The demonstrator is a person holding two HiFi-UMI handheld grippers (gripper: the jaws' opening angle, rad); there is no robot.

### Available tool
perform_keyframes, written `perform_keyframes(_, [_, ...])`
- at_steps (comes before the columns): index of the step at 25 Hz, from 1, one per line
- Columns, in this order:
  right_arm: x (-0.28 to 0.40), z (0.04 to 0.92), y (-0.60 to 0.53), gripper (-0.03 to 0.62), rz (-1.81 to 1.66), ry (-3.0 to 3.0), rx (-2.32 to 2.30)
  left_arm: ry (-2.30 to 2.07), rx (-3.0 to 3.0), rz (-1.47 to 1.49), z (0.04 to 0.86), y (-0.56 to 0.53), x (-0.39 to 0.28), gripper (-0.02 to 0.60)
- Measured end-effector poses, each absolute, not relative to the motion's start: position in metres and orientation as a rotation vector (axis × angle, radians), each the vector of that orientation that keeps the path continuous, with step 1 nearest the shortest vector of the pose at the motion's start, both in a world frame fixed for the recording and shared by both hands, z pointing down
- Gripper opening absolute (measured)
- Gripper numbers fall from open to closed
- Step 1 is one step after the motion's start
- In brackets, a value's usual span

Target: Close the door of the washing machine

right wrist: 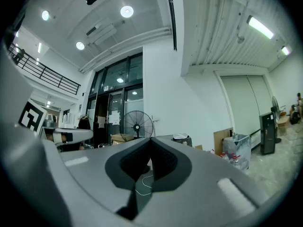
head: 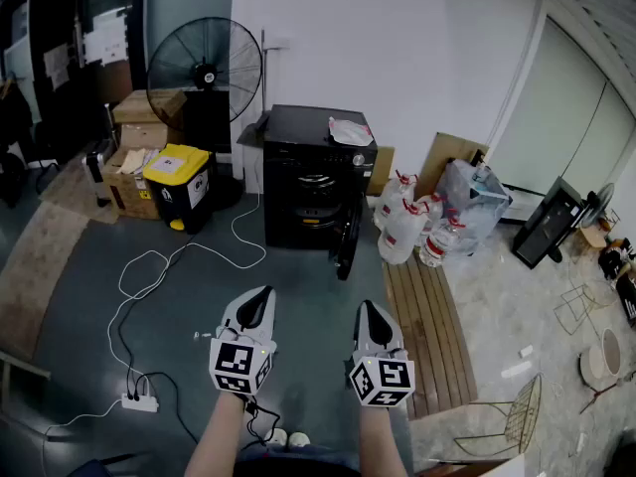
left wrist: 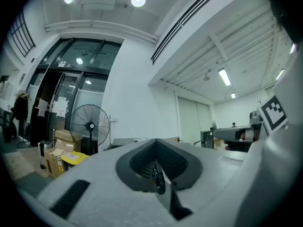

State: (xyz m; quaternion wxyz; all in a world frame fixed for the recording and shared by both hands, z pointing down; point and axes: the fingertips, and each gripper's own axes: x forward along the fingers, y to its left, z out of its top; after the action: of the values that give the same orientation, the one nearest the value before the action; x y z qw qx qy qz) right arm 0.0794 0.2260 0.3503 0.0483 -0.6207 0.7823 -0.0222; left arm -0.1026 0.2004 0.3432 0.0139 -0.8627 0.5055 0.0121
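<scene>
Floor [head: 308, 296] holds one washing machine [head: 316, 172]; left tongs [head: 263, 292], right tongs [head: 366, 307] closed.

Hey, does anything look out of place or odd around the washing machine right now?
Yes. The black washing machine has its door hanging open, swung out at its front right corner. A white cable also snakes loosely across the floor from a power strip toward the machine, which could trip someone.
</scene>
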Motion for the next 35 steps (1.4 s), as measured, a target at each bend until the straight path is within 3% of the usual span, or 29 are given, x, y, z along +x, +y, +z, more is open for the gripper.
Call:
perform_keyframes(31, [0.092, 0.373, 0.213, 0.012, -0.102, 2.409, -1.939, 1.536, -2.763, -0.037, 0.373, 0.189, -0.082, 0.008])
perform_keyframes(35, [0.094, 0.373, 0.209, 0.012, -0.113, 2.412, -1.939, 1.538, -2.77, -0.034, 0.372, 0.186, -0.083, 0.051])
